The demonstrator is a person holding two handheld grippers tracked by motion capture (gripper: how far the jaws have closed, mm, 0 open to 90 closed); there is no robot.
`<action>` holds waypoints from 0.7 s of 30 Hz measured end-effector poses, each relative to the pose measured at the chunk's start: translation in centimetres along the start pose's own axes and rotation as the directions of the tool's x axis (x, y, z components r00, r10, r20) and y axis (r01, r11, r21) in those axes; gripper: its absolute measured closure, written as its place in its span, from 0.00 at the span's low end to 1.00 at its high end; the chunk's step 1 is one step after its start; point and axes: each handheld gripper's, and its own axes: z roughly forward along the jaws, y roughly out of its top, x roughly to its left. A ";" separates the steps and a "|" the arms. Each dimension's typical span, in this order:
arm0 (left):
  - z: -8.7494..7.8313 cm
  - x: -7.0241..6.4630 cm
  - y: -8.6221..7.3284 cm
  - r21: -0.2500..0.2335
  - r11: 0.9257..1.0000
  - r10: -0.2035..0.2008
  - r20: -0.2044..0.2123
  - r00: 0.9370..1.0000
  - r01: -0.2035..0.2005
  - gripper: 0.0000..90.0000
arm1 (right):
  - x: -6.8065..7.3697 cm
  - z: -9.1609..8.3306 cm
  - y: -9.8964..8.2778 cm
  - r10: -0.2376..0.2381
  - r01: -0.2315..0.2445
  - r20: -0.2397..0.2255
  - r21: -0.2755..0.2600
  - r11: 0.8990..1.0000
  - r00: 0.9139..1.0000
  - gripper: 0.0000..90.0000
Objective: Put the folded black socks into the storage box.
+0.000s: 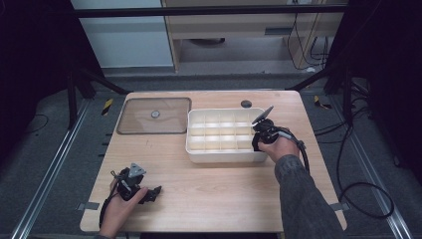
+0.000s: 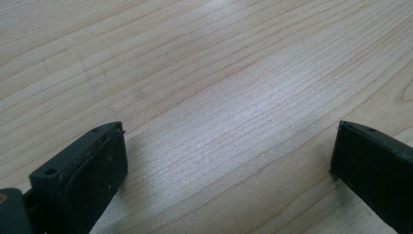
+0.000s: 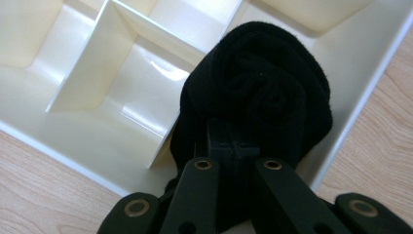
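A white divided box (image 1: 199, 152) stands on the wooden table right of centre. My right gripper (image 1: 258, 142) reaches over its near right corner, shut on a rolled black cloth (image 3: 263, 87). In the right gripper view the jaws (image 3: 233, 146) pinch the roll's lower edge, and the roll sits at the corner compartment of the box (image 3: 87, 136). Whether it rests on the bottom I cannot tell. My left gripper (image 1: 154, 193) lies low at the table's front left, held by a hand. Its jaws (image 2: 229, 161) stand open wide over bare wood, with nothing between them.
A clear flat lid (image 1: 154, 115) with a small knob lies at the back left, beside the box. A dark round grommet (image 1: 246, 104) sits in the tabletop behind the box. Cables trail off the table's right side (image 1: 348, 189).
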 end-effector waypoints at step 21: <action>0.0 0.0 0.0 0.000 1.000 0.004 -0.001 1.000 -0.004 0.00 | -0.2 0.9 0.2 0.019 -0.018 -0.014 0.035 0.999 1.000 1.00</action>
